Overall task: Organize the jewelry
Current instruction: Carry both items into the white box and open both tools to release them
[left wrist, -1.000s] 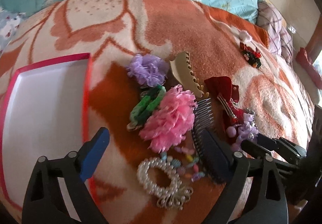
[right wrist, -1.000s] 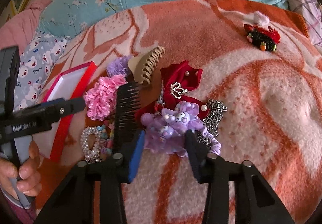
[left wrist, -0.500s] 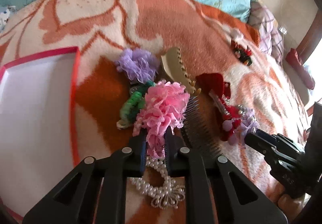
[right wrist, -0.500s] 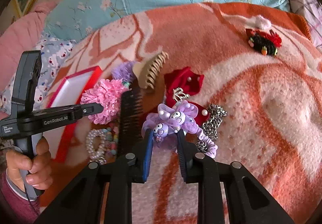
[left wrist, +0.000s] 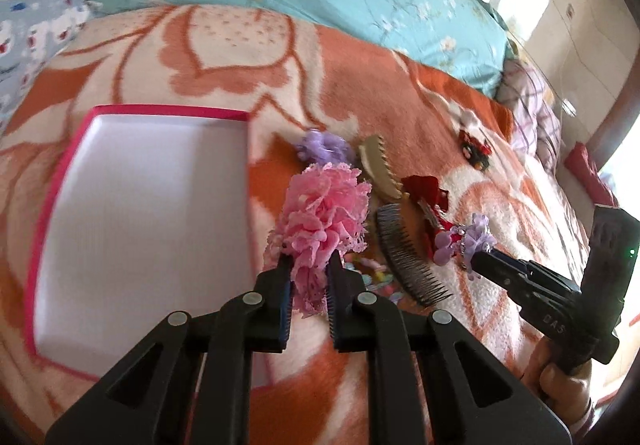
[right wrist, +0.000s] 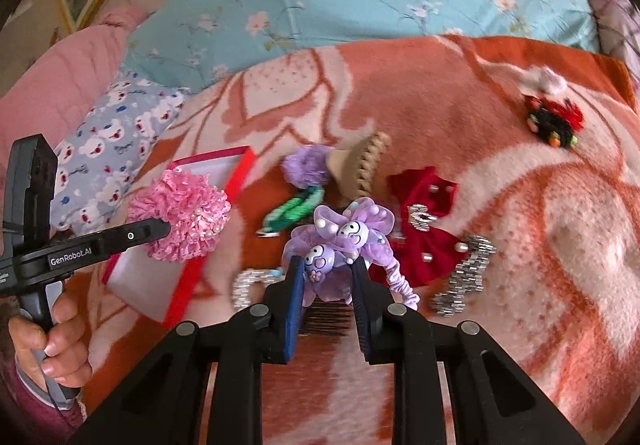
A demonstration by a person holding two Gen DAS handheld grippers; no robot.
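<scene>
My left gripper (left wrist: 307, 277) is shut on a pink lace scrunchie (left wrist: 326, 211) and holds it above the blanket, just right of the red-rimmed white box (left wrist: 140, 221). The scrunchie also shows in the right wrist view (right wrist: 182, 219), in front of the box (right wrist: 236, 181). My right gripper (right wrist: 326, 285) is shut on a purple cartoon scrunchie (right wrist: 344, 235), lifted over the pile. It shows in the left wrist view (left wrist: 466, 241) at the right gripper's tip.
On the orange blanket lie a lilac scrunchie (left wrist: 326, 147), a beige claw clip (left wrist: 378, 165), a black comb (left wrist: 408, 257), a red bow (right wrist: 424, 213), a green clip (right wrist: 292, 213), a silver chain (right wrist: 466, 273), a pearl bracelet (right wrist: 246, 287) and a red-black clip (right wrist: 554, 121). Pillows lie behind.
Both grippers closed from open on their scrunchies and lifted them off the pile. The left one carried the pink scrunchie up and toward the box.
</scene>
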